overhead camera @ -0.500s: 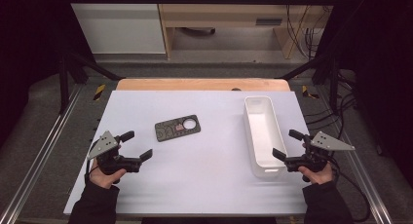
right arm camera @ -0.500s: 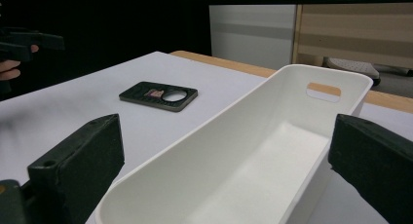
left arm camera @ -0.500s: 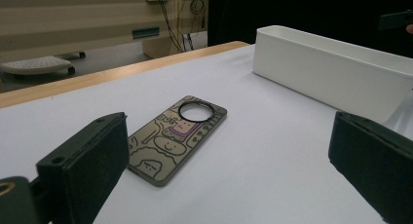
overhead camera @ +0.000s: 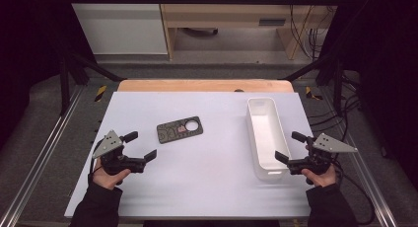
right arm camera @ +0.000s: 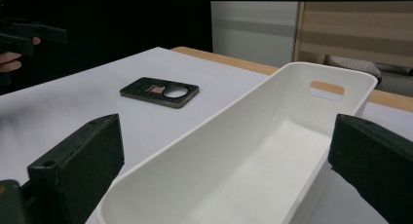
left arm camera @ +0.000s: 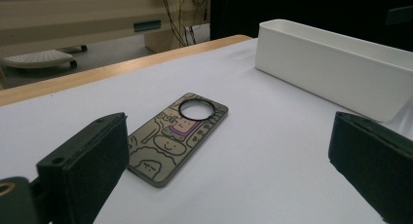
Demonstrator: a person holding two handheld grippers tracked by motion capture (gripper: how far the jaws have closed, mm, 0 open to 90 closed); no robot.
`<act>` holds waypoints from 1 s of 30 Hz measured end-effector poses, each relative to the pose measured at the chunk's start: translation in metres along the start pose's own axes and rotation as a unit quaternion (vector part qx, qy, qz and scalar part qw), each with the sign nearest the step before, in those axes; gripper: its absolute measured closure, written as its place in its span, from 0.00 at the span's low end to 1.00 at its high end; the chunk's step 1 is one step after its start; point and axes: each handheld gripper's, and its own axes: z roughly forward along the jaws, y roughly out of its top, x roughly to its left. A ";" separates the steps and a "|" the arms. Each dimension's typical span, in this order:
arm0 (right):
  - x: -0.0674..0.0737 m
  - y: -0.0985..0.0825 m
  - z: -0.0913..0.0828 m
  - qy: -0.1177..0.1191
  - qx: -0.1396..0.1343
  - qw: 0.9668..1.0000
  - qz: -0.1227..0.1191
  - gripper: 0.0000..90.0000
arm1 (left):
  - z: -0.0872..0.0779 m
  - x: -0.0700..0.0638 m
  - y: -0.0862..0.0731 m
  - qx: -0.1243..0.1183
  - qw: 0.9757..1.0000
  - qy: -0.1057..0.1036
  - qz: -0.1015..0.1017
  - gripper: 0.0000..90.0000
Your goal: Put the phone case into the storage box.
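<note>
Jaws of both grippers gape, holding nothing; one phone case (overhead camera: 180, 130), one seemingly empty white bin (overhead camera: 266, 138).

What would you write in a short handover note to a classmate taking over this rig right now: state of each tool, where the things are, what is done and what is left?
Left tool: open, empty, near the table's left edge, pointing at the phone case.
Right tool: open, empty, at the near end of the white bin.
Phone case: flat on the white table, left of centre, apart from both tools.
White bin: on the right, nothing in it.
Done: nothing picked up.
Left: probably grip the case and put it in the bin.
</note>
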 end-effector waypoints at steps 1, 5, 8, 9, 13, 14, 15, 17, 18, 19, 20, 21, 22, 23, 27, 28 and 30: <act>0.000 0.000 0.000 0.000 0.001 1.000 -0.002 0.00 | 0.001 0.000 0.001 0.002 1.000 0.002 -0.001 0.01; 0.000 0.000 0.001 0.000 0.003 1.000 -0.001 0.00 | 0.006 0.001 0.004 0.008 1.000 0.003 -0.005 0.01; 0.001 0.000 0.001 0.000 0.003 1.000 -0.002 0.00 | 0.010 0.000 0.007 0.012 1.000 0.000 -0.002 0.01; 0.001 0.000 0.001 0.000 0.003 1.000 -0.001 0.00 | 0.011 0.000 0.008 0.013 1.000 0.000 0.000 0.01; 0.000 0.000 0.001 -0.001 0.003 1.000 -0.002 0.00 | 0.015 0.002 0.012 0.019 1.000 0.000 0.001 0.01; 0.000 0.000 0.001 -0.001 0.003 1.000 -0.003 0.00 | 0.016 0.002 0.013 0.019 1.000 0.000 0.000 0.01; 0.000 0.000 0.001 -0.002 0.004 1.000 -0.003 0.00 | 0.018 0.003 0.014 0.020 1.000 0.001 -0.002 0.01; 0.000 0.000 0.001 -0.002 0.005 1.000 -0.003 0.00 | 0.021 0.004 0.015 0.024 1.000 0.001 0.000 0.01; 0.000 0.000 0.001 -0.002 0.005 1.000 -0.004 0.00 | 0.022 0.005 0.016 0.027 1.000 0.002 0.001 0.01; 0.000 0.000 0.001 -0.003 0.005 1.000 -0.003 0.00 | 0.024 0.005 0.016 0.030 1.000 0.003 0.002 0.01; 0.000 0.000 0.001 -0.003 0.005 1.000 -0.003 0.00 | 0.025 0.006 0.016 0.034 0.999 0.004 0.003 0.01; 0.000 0.000 0.001 -0.003 0.005 1.000 -0.003 0.00 | 0.027 0.007 0.016 0.037 0.999 0.006 0.004 0.01; 0.000 0.000 0.001 -0.003 0.005 1.000 -0.003 0.00 | 0.028 0.008 0.016 0.039 0.999 0.009 0.003 0.01; 0.000 0.000 0.001 -0.003 0.005 1.000 -0.003 0.00 | 0.029 0.009 0.016 0.042 0.999 0.010 0.001 0.01; 0.000 -0.001 0.002 -0.002 0.006 1.000 -0.002 0.00 | 0.036 0.013 0.017 0.053 0.998 0.016 -0.003 0.01; 0.000 -0.001 0.002 -0.002 0.006 1.000 -0.002 0.00 | 0.038 0.014 0.018 0.055 0.998 0.019 -0.003 0.01; 0.000 -0.001 0.002 -0.003 0.006 1.000 -0.002 0.00 | 0.041 0.017 0.018 0.056 0.998 0.020 -0.007 0.02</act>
